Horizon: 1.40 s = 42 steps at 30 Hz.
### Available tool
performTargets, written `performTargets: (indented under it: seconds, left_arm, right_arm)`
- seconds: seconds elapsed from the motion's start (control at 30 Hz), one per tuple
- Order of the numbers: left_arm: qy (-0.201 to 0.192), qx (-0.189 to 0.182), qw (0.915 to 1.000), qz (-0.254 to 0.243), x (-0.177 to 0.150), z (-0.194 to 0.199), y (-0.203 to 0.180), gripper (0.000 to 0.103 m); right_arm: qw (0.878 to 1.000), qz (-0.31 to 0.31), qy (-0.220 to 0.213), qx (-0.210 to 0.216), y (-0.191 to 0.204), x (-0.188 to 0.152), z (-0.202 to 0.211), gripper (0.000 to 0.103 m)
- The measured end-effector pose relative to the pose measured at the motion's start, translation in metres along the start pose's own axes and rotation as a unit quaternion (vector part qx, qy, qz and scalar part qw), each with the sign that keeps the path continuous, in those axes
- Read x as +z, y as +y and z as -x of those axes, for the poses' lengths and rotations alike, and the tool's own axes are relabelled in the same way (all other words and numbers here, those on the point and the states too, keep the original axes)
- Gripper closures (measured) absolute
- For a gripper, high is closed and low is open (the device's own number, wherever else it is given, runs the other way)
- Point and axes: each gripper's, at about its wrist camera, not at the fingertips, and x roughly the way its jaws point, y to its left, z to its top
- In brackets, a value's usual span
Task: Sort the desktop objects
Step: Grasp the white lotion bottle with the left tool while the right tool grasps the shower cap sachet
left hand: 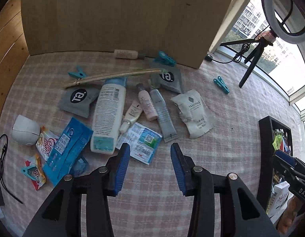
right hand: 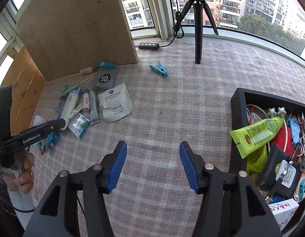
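A pile of loose items lies on the checked cloth: a white lotion bottle [left hand: 108,116], a grey tube [left hand: 163,114], a small pink bottle [left hand: 147,104], a white shower-cap pouch [left hand: 194,113], two grey sachets [left hand: 79,99], and blue packets [left hand: 67,150]. My left gripper [left hand: 150,167] is open and empty, just in front of the pile. My right gripper [right hand: 152,165] is open and empty over bare cloth, left of a black tray [right hand: 237,118] filled with sorted things, including a green tube [right hand: 257,132]. The pile shows at the left in the right wrist view [right hand: 87,106].
A wooden board [left hand: 122,17] stands behind the pile. Teal clothes pegs [left hand: 221,85] lie scattered; one [right hand: 159,68] lies near a black tripod [right hand: 197,29]. A power strip [right hand: 148,45] and cable lie by the window. A white ball-shaped object [left hand: 24,130] and cables lie at the left.
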Motion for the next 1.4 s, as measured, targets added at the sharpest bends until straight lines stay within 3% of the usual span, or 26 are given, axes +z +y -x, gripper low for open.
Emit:
performTargets:
  seconds: [0.4,0.6,0.9,1.03,1.2,1.3,1.37,1.4]
  left_arm:
    - [0.034,0.01,0.9988,0.035,0.033,-0.035,0.055,0.055]
    - [0.051,0.01,0.998,0.035,0.045,-0.055,0.06,0.055]
    - [0.069,0.017,0.9971,0.026,0.058,-0.08,0.052,0.055]
    - [0.075,0.017,0.9966,0.029,0.064,-0.09,0.051,0.055]
    - [0.069,0.022,0.9972,0.022,0.07,-0.093,0.045,0.057]
    - [0.06,0.024,0.9978,0.013,0.069,-0.097,0.038,0.057]
    - [0.054,0.022,0.9982,0.013,0.067,-0.096,0.038,0.057]
    - [0.052,0.02,0.9983,0.016,0.065,-0.095,0.038,0.057]
  right_arm:
    - [0.995,0.076,0.063,0.025,0.062,0.058,-0.091,0.042]
    - [0.991,0.091,0.092,0.021,0.074,0.072,-0.127,0.042]
    - [0.989,0.105,0.105,0.012,0.083,0.085,-0.148,0.041]
    - [0.987,0.111,0.112,0.013,0.087,0.089,-0.155,0.033]
    - [0.986,0.128,0.109,-0.003,0.095,0.092,-0.162,0.03]
    - [0.987,0.121,0.108,0.003,0.091,0.094,-0.161,0.031]
    - [0.988,0.114,0.106,0.001,0.087,0.094,-0.157,0.041]
    - [0.988,0.109,0.108,0.007,0.084,0.093,-0.156,0.042]
